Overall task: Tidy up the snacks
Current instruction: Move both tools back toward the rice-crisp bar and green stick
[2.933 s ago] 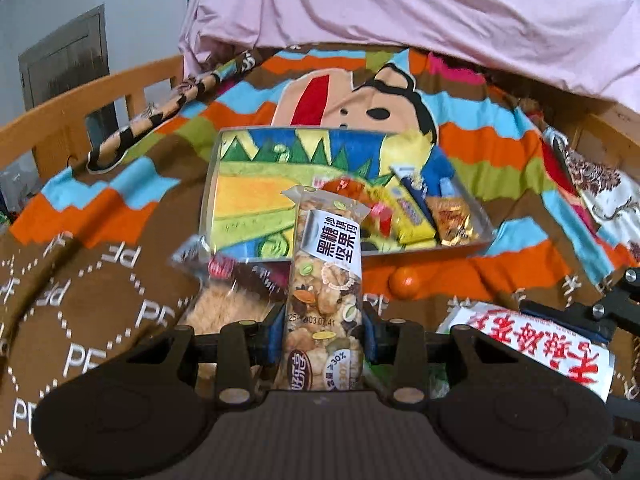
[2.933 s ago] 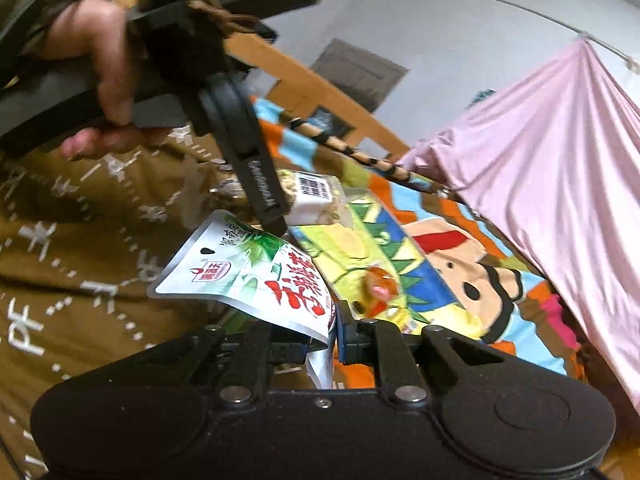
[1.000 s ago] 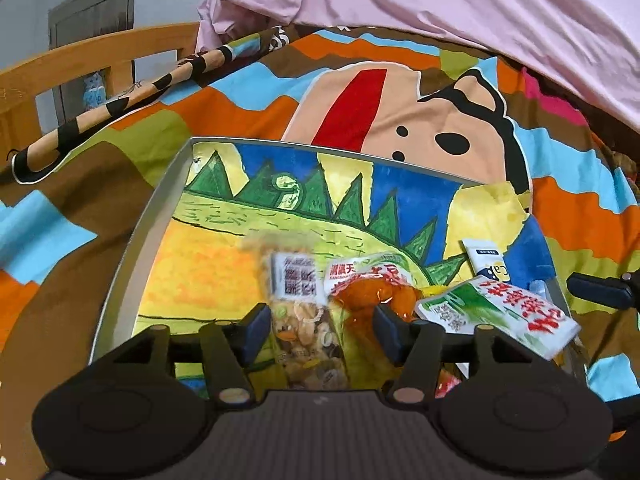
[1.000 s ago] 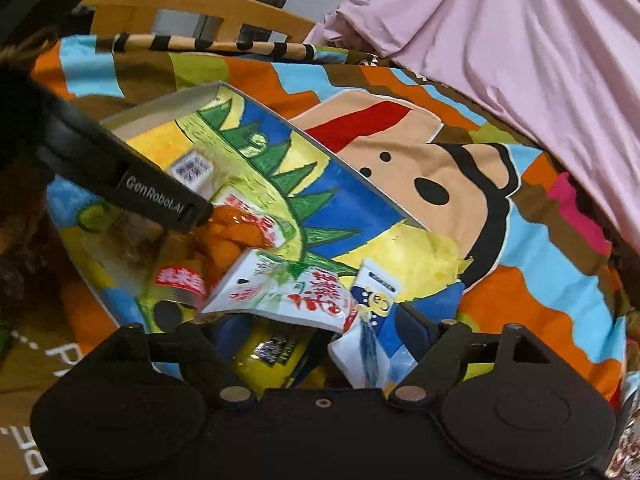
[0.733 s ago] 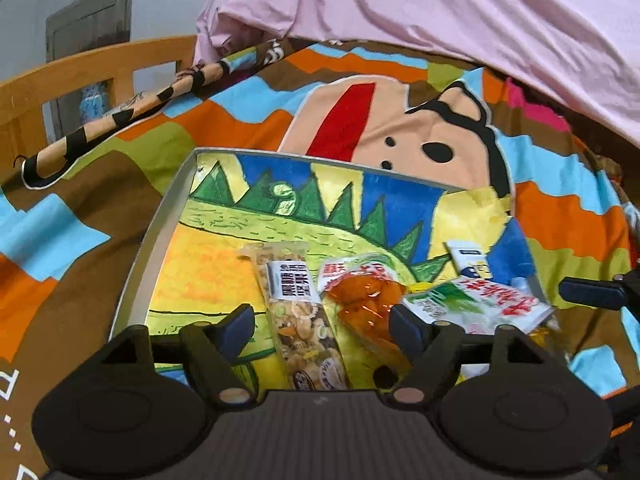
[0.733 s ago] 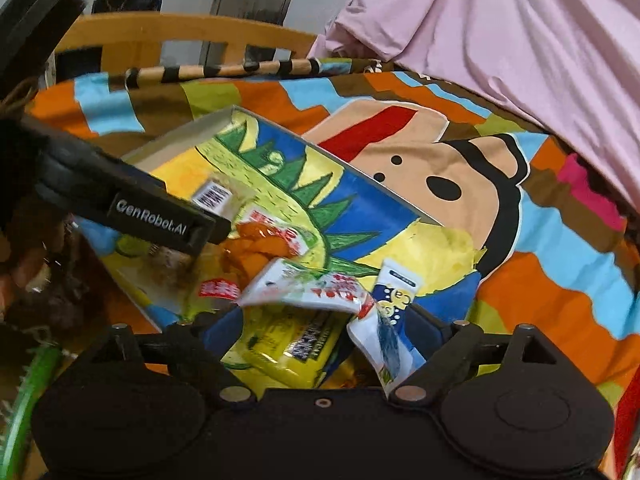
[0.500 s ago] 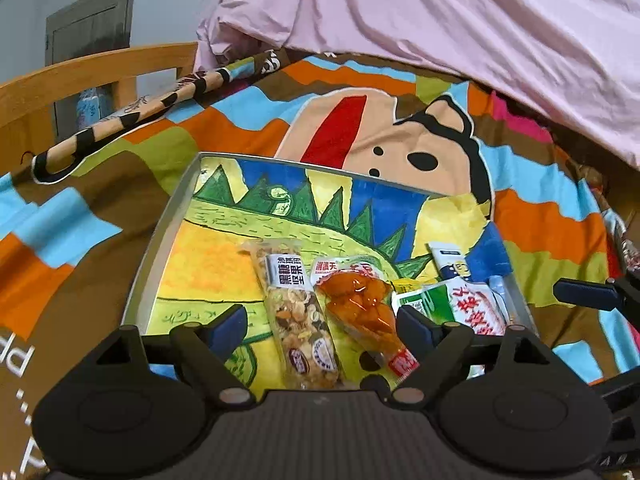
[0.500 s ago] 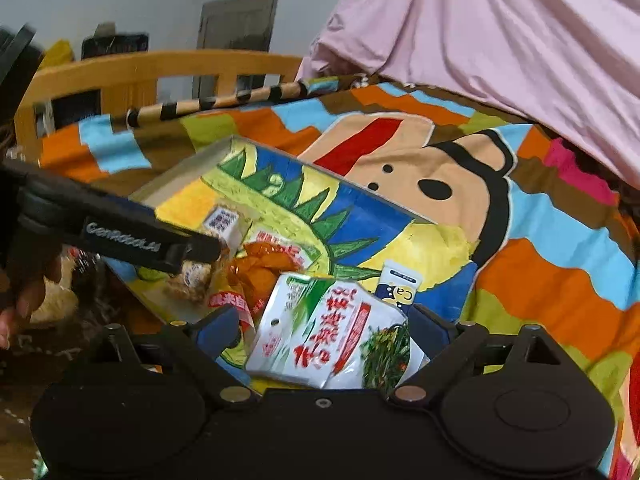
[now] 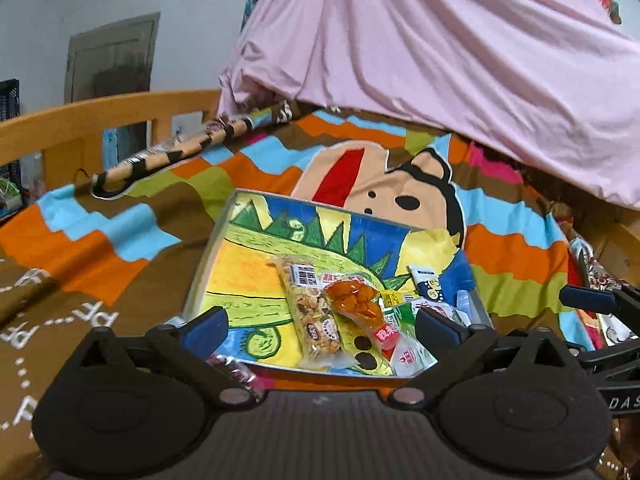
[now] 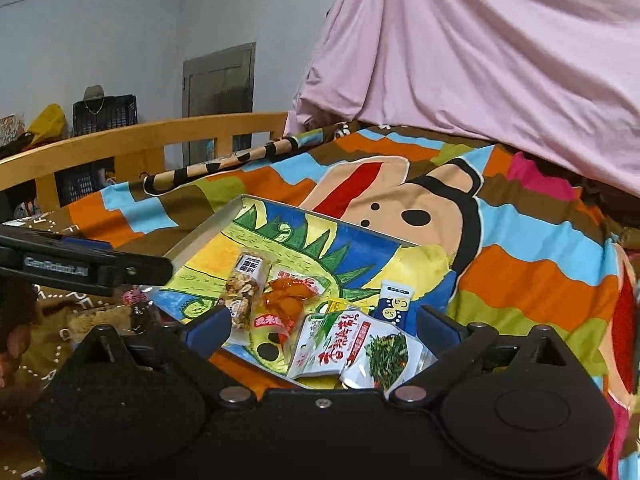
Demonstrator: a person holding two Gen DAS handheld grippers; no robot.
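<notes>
Behind left gripper (image 9: 320, 326), half-hidden packet (image 9: 236, 368)

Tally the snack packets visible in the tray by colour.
Clear nut bar: 1
Orange packet: 1
Green-and-white packet: 1
Blue-and-white sachet: 1
Yellow packet, mostly hidden: 1
Total: 5 showing in the tray

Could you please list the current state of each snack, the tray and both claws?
Left claw: opening, empty.
Right claw: opening, empty.
Nut bar: flat in tray.
Orange snack pack: flat beside nut bar.
Green-white packet: lying in tray.
Tray: on blanket.
</notes>
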